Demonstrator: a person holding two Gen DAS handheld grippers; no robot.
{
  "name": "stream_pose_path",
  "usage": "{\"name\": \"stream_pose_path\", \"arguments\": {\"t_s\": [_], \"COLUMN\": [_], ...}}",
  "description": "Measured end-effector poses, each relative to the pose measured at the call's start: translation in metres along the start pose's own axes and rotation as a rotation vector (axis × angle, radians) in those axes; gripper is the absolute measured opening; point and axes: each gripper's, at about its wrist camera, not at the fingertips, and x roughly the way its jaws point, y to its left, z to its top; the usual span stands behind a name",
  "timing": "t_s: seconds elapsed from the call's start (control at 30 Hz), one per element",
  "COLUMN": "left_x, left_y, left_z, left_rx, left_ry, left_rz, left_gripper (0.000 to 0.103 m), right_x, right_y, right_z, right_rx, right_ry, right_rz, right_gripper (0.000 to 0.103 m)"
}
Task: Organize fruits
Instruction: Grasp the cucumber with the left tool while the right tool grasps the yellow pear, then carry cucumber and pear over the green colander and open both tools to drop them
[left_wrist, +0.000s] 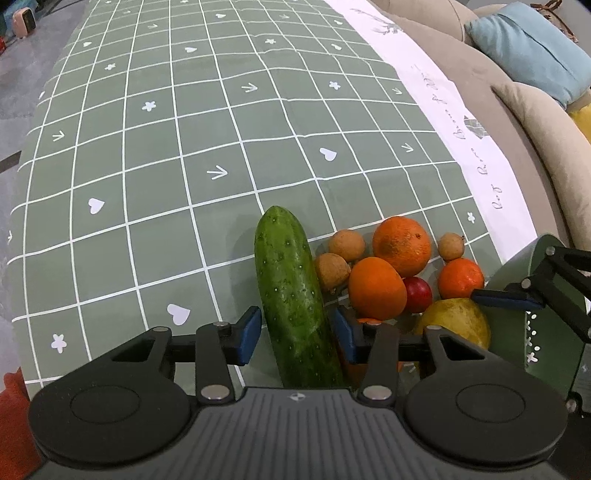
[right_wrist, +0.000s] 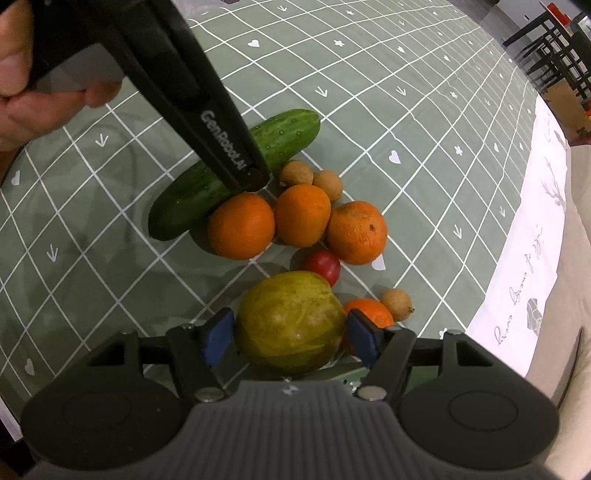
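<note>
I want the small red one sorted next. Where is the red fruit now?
In the right wrist view the red fruit lies on the green cloth mid-pile, just beyond the yellow-green fruit and below the oranges.

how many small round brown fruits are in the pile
3 small round brown fruits: two touching beside the green cucumber and; one alone by the small orange. Others may hide behind bigger fruit.

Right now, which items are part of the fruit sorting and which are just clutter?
Job: cucumber, oranges, mango, red fruit, small brown fruits.
Clutter: blue cushion, sofa, chairs.
</note>
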Motion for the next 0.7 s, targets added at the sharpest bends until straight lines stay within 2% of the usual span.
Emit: {"name": "stream_pose_path", "arguments": {"t_s": [0.33,0.43,0.7], "left_x": [0.006,-0.004,-0.048], "left_y": [-0.002,-0.002,0.001], "left_z": [0.0,-0.006,-0.028], "left_rx": [0.008,0.025,0.024], "left_ry": [-0.005,-0.033,-0.118], "left_rz": [0.0,0.02,-0.009], "left_gripper": [0.043,0.043,0.041], "right_x": [0.0,-0.004,-0.029], "right_y": [0.008,0.011,0.022], "right_z": [0.0,-0.002,-0.004], "right_rx": [0.014,0.028,0.093], "right_ry": [-0.011,-0.023,-0.122], "right_rz": [-0.043,-0.05,-0.06], "right_gripper": [0.064,0.064,0.063]}}
